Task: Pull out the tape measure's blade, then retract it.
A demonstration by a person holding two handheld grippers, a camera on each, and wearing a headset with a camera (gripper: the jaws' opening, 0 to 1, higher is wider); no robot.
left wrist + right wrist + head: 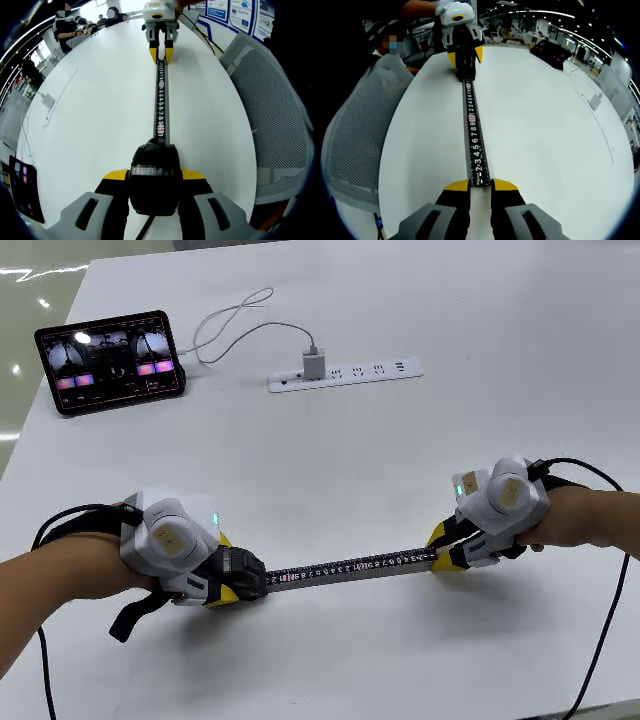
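The black tape measure case point(248, 575) lies on the white table point(350, 460) with my left gripper point(228, 570) shut around it. In the left gripper view the case point(154, 172) sits between the yellow-tipped jaws of the left gripper point(155, 176). The dark numbered blade point(350, 567) is drawn out flat along the table to my right gripper point(440, 550), which is shut on its end. The right gripper view has the blade point(472, 135) running from the right gripper point(481, 186) to the far case point(465, 62).
A tablet point(110, 360) stands at the back left. A white power strip point(345, 372) with a charger and cable point(235, 320) lies behind the grippers. A grey mesh chair point(265, 100) stands at the table's near edge. People sit at the far end of the table.
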